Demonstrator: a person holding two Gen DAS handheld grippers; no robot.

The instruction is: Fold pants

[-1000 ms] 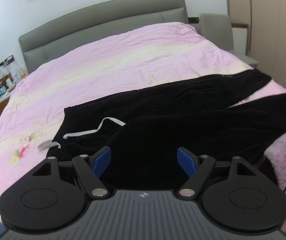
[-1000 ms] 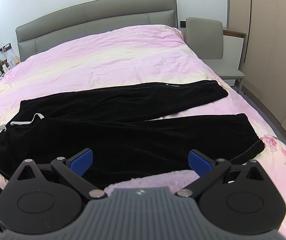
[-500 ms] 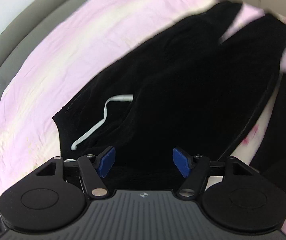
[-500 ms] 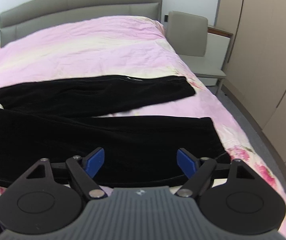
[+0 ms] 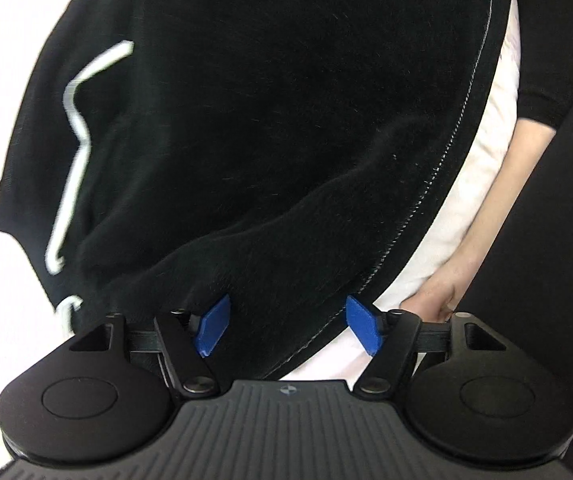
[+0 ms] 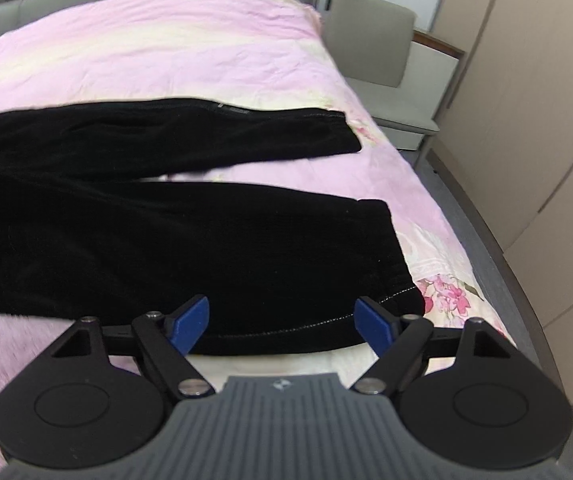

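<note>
Black pants (image 6: 206,248) lie spread across a pink bed cover (image 6: 186,48), with the two legs running to the right and parted in a narrow V. In the left wrist view the waist end of the pants (image 5: 266,120) fills the frame, with a white drawstring (image 5: 74,120) at the left. My left gripper (image 5: 288,328) points steeply down, open, and the stitched waist corner lies between its blue pads without being pressed. My right gripper (image 6: 282,326) is open just over the hem of the near leg, whose stitched edge runs between the pads.
A person's bare hand (image 5: 438,300) and forearm rest on the bedding at the right of the left gripper. A fluffy purple sleeve (image 6: 26,352) sits low left in the right wrist view. A grey chair (image 6: 374,40) and beige wardrobe doors (image 6: 526,120) stand beyond the bed's right edge.
The left gripper has dropped, rolled and tipped down close onto the waist. The right gripper has slid right and lower toward the near leg's hem. Both jaws have narrowed a little.
</note>
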